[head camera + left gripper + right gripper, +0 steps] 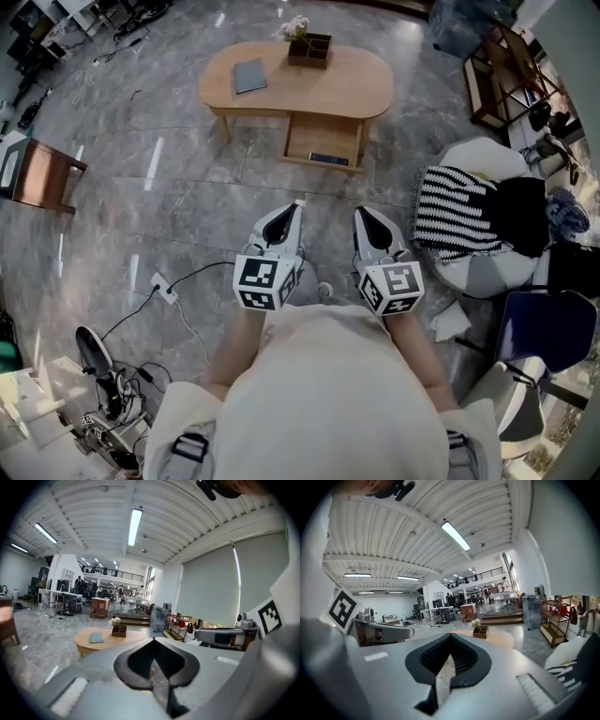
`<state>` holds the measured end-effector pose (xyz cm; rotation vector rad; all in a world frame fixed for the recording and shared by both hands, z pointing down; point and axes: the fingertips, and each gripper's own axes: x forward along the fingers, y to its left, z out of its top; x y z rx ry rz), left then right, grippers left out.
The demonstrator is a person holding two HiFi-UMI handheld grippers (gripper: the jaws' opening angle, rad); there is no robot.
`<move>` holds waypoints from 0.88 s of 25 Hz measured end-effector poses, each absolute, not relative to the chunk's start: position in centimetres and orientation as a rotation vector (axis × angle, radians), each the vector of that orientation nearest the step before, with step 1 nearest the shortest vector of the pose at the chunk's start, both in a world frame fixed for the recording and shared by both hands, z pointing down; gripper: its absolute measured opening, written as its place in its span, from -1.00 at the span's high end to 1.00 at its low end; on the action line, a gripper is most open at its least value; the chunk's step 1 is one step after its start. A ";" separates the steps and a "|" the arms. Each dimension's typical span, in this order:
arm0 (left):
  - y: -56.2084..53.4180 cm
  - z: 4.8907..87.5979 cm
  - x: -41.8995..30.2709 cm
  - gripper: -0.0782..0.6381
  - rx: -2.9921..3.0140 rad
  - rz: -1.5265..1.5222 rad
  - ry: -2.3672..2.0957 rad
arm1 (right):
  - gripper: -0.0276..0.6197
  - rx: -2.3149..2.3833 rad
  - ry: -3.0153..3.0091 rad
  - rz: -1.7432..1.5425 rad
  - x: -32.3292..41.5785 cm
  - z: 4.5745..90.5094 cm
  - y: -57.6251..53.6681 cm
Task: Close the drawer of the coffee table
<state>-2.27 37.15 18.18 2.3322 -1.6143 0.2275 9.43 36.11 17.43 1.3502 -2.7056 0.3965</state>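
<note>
Drawer (317,139) stood pulled out from the near side of the coffee table (356,89), with a dark flat item at its front edge. Left gripper (292,211) and right gripper (364,217) were both clenched and empty, well short of the table. The drawer looked like stiff, light wood, probably an easy slide. I'd push flat on the front panel, mid-width, to avoid racking.

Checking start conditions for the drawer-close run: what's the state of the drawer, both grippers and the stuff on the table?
Drawer: pulled out, open, dark flat item inside near its front.
Left gripper: shut, empty, short of the table.
Right gripper: shut, empty, short of the table.
Book: closed, flat on the table.
Flower box: upright on the table.
</note>
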 end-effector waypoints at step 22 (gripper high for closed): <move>19.4 21.3 -7.4 0.78 2.262 0.281 -1.581 | 0.91 1.358 -2.642 0.454 6.6 19.6 18.0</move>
